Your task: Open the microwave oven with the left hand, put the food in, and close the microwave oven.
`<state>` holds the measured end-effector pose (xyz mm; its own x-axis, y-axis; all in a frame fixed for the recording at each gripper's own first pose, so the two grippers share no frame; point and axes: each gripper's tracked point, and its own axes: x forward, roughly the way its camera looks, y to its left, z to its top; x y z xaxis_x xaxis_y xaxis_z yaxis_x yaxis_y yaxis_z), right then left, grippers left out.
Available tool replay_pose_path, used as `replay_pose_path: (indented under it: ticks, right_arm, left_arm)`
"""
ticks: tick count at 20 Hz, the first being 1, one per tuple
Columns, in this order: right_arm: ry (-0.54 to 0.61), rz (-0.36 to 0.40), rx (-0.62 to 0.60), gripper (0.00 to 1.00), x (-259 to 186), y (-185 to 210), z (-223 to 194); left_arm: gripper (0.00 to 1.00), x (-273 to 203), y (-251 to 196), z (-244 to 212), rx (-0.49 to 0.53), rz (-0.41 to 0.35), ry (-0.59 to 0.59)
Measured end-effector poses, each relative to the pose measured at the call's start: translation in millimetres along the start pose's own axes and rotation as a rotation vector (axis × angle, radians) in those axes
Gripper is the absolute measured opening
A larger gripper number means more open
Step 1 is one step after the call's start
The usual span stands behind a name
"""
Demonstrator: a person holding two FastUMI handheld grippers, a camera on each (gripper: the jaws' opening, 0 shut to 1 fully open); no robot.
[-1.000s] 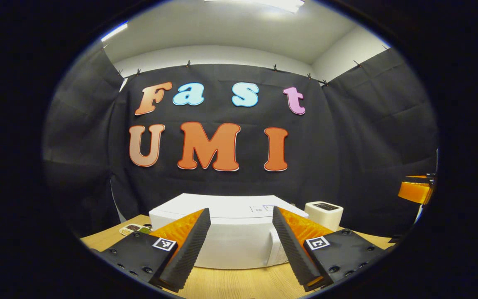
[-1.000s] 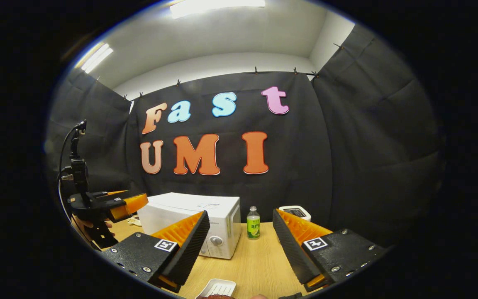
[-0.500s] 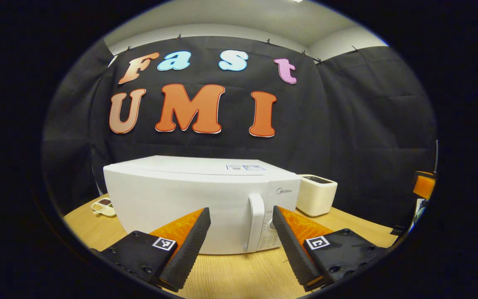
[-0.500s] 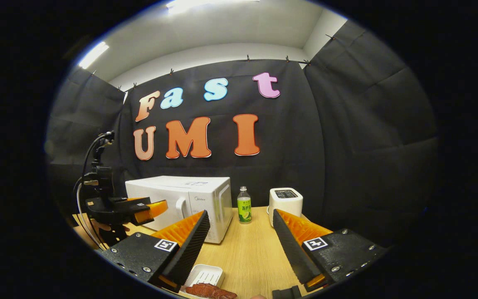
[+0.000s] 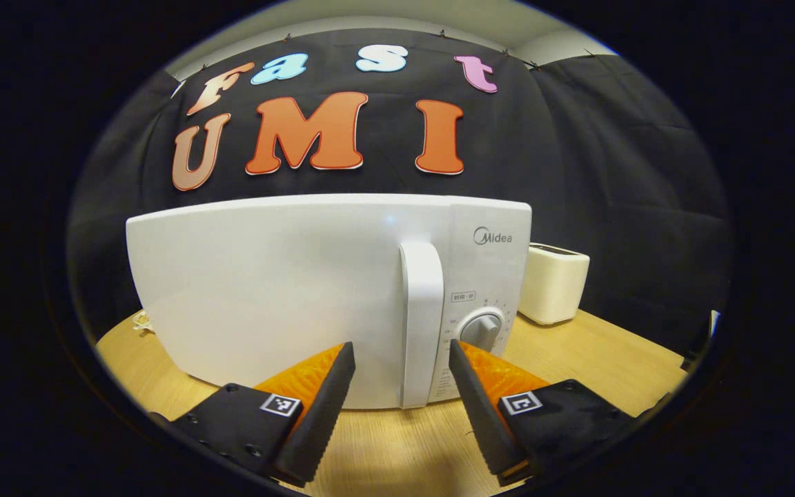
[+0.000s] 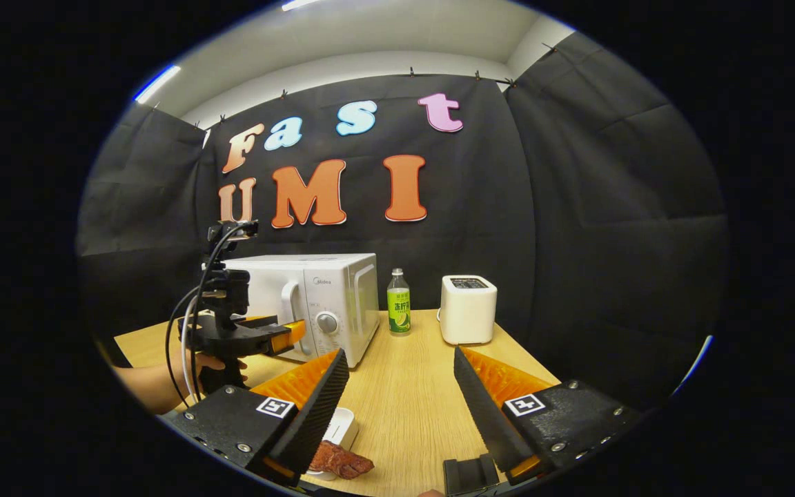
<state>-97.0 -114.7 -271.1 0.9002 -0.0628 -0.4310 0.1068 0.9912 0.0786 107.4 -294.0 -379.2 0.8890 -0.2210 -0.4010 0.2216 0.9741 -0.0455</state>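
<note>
White and glossy, the closed microwave oven (image 5: 328,297) stands at the wooden table's (image 5: 577,359) far edge, its rounded vertical handle (image 5: 421,324) facing the wide-open left gripper (image 5: 397,407), while the right gripper (image 6: 401,407) gapes over reddish meat (image 6: 339,461).

microwave (image 5: 280,297): white, door shut, upright handle beside a round dial; stands toward the tabletop's back left.
food (image 6: 341,461): reddish-brown piece, lying by a small white tray at the tabletop's front edge.
</note>
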Motion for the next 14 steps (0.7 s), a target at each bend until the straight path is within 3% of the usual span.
replay_pose_path:
  ticks: [5,6,8,9,10,11,14]
  right_arm:
    - [0.031,-0.012,0.022,0.95,1,-4,-15]
    - [0.034,-0.011,0.028,0.95,0,-3,-17]
    - [0.039,-0.006,0.035,0.95,-2,0,-19]
    - [0.043,-0.006,0.034,0.95,-2,0,-21]
    - [0.044,-0.007,0.032,0.95,-3,0,-22]
    - [0.046,-0.009,0.03,0.95,-4,0,-24]
    - [0.054,-0.011,0.034,0.95,-6,-3,-29]
  left_arm:
    - [0.8,6,4,-1,0.024,0.071,-0.023]
    - [0.79,10,-3,0,0.022,0.057,-0.03]
    - [0.63,11,-12,1,0.024,0.055,-0.039]
    - [0.44,13,-13,0,0.033,0.067,-0.039]
    - [0.33,11,-12,0,0.039,0.083,-0.043]
    - [0.28,9,-12,3,0.035,0.091,-0.051]
    - [0.27,13,-13,0,-0.01,0.079,-0.068]
